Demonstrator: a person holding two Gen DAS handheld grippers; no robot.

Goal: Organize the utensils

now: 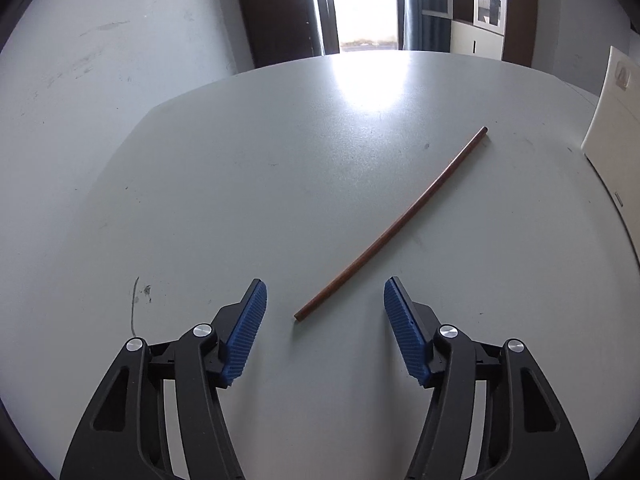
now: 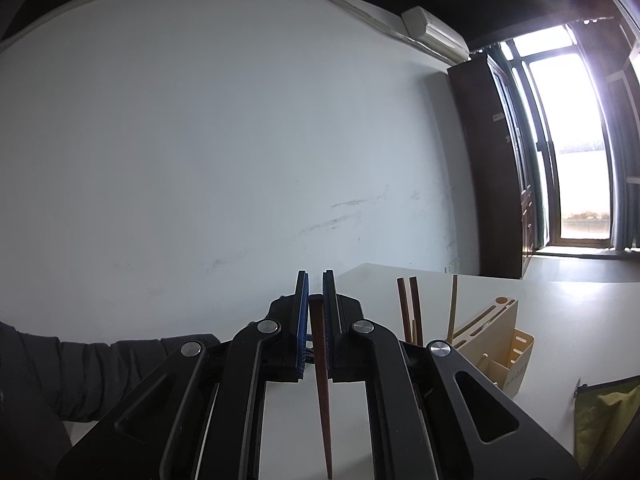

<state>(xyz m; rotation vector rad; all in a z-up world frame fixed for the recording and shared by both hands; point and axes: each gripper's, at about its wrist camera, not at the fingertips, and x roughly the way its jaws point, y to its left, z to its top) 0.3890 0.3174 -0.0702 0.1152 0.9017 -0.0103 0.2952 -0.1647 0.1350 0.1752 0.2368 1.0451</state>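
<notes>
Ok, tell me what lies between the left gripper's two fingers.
The near end of the chopstick, flat on the table, untouched by the open left gripper; left wrist view.

We see a pale grey table, scuffed with small dark marks. One brown chopstick lies flat on it, slanting toward the cream utensil holder — which stands on the same top. Just beside the holder, an olive-green bag also rests.
</notes>
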